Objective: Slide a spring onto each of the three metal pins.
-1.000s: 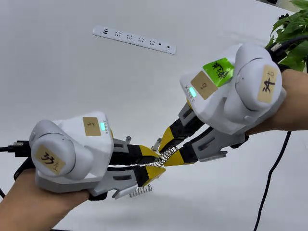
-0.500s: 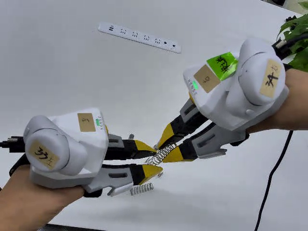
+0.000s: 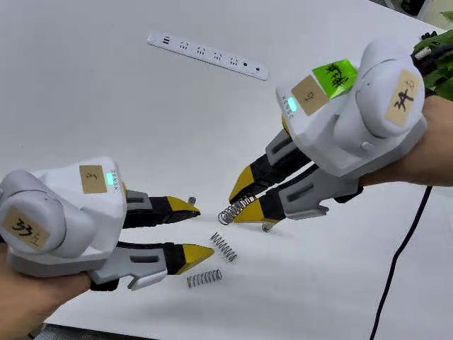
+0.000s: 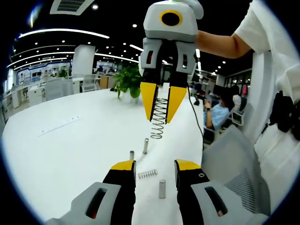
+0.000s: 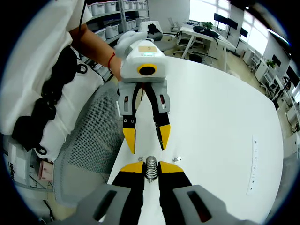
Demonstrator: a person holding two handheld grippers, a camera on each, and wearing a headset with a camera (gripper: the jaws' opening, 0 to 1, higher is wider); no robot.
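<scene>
My right gripper (image 3: 234, 206) is shut on a steel spring (image 3: 231, 210), which hangs from its yellow tips above the white table. In the left gripper view the right gripper (image 4: 159, 117) comes down from the top with the spring (image 4: 159, 125) over two upright metal pins (image 4: 146, 145) (image 4: 131, 154). My left gripper (image 3: 199, 231) is open and holds nothing, a short way left of the spring. Two loose springs (image 3: 223, 246) (image 3: 204, 278) lie on the table by its lower jaw. In the right gripper view the spring (image 5: 151, 174) sits between my own tips, and the left gripper (image 5: 145, 137) faces me, open.
A white power strip (image 3: 207, 54) lies at the far side of the table (image 3: 92, 106). A black cable (image 3: 400, 248) runs along the right edge, with a green plant (image 3: 442, 60) at the top right. A mesh chair (image 5: 89, 140) stands by the table's edge.
My left gripper has drawn back to the left, away from the held spring, and its jaws stand wider apart. A second loose spring now shows on the table. The right gripper still holds its spring.
</scene>
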